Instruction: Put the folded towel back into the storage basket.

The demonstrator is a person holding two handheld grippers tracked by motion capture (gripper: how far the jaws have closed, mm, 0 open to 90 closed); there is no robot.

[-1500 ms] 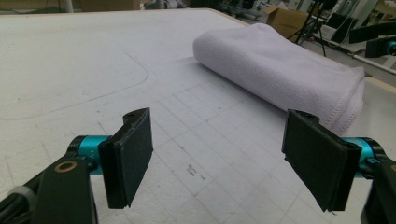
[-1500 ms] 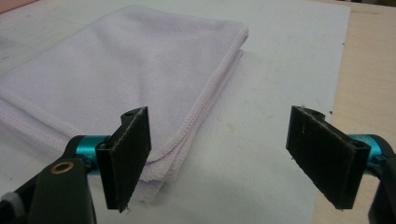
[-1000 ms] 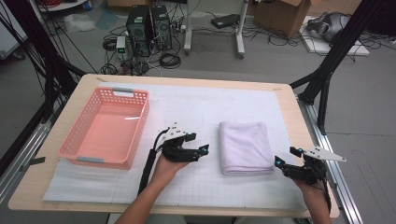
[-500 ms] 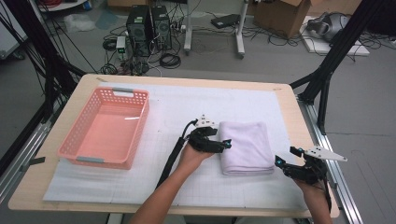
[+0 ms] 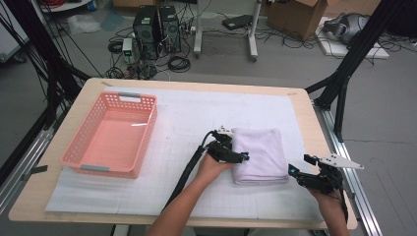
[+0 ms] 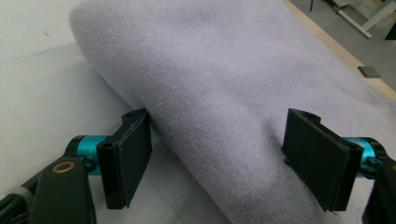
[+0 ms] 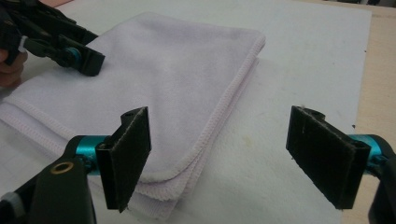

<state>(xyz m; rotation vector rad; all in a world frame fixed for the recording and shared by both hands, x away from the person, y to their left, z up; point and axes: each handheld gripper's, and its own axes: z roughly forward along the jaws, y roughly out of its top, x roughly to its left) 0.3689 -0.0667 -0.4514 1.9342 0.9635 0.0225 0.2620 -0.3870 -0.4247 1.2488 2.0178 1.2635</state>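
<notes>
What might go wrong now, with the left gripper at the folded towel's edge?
1. The left gripper is open, its fingers astride the rounded fold of the towel. Closing here may catch just the top layers, so the stack could unfold when lifted.
2. The right gripper is open beside the towel's near corner, not holding it. A one-sided pull may drag the towel across the white mat.

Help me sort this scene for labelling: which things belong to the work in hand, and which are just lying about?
In use:
folded white towel
left gripper, open at the towel's folded edge
right gripper, open near its corner

Lying about:
pink basket
white mat
computer towers
</notes>
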